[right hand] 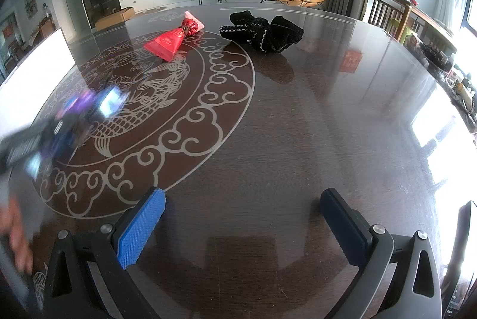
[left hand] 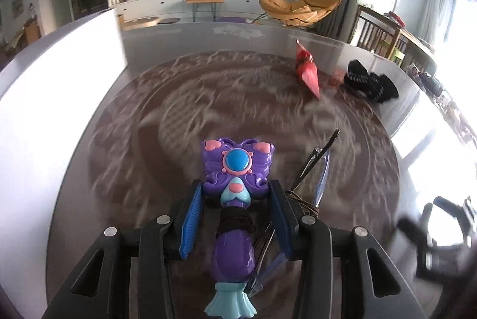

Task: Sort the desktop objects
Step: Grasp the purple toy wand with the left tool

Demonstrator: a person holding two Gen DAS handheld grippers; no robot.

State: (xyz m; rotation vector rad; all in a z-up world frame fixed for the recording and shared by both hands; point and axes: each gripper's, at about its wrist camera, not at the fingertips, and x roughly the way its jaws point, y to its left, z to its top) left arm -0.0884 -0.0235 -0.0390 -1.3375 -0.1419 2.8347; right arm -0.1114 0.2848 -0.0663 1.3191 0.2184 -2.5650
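Note:
My left gripper [left hand: 235, 188] is shut on a purple butterfly-headed toy wand [left hand: 237, 161] with a blue button; both blue pads press its neck. A black hair tie [left hand: 235, 222] is wound around the handle. A pair of eyeglasses [left hand: 316, 167] sticks out just right of the right finger, as sharp as the toy while the table is blurred; I cannot tell whether it is gripped. In the right wrist view the left gripper [right hand: 74, 122] is a blur at the left. My right gripper [right hand: 241, 200] hangs open over bare table, nothing between its fingers.
A red cone-shaped packet [right hand: 171, 40] and a black knitted cloth bundle [right hand: 262, 30] lie at the far side of the round dark table [right hand: 298, 125]. A white box [right hand: 35, 74] stands at the left edge. A person's hand [right hand: 18, 235] shows at lower left.

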